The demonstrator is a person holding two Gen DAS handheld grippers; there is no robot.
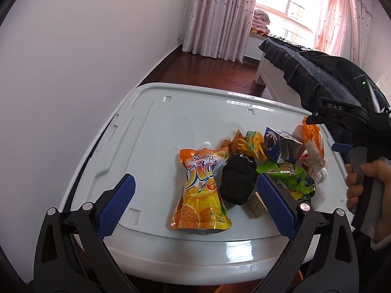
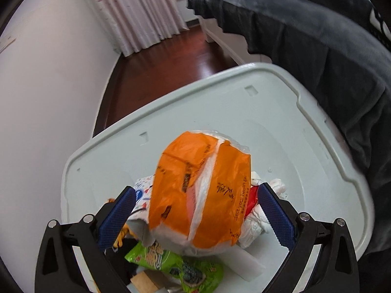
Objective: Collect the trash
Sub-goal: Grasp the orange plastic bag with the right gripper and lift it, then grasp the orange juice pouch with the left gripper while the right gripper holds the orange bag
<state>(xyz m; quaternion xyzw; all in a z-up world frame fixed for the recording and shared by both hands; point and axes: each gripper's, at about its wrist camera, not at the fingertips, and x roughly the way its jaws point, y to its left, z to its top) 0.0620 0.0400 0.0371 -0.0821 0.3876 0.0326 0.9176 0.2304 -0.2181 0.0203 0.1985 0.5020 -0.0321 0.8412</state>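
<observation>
The trash sits heaped on a pale plastic lid (image 1: 171, 112) that serves as the tabletop, bunched toward its 3 o'clock side. The left gripper (image 1: 195, 193) hangs over the near edge with its blue pads spread wide and nothing between them. Just ahead of it, at 12 o'clock, lies an orange juice pouch (image 1: 201, 190); a black cloth bundle (image 1: 238, 183) touches the pouch on its 3 o'clock side. Behind those are a small toy dinosaur (image 1: 253, 142) and a blue-and-white carton (image 1: 281, 144), and a green snack wrapper (image 1: 288, 178) lies right against the left gripper's right pad. A wooden block (image 1: 256, 206) peeks out under that pad.

The right gripper (image 2: 196, 216) is also spread open, straddling an orange plastic bag (image 2: 202, 195) that fills most of its view; I cannot tell whether the pads touch it. Crumpled white plastic (image 2: 256, 222) crowds the bag at 3 o'clock. A dark blanket (image 2: 305, 36) drapes over the far side.
</observation>
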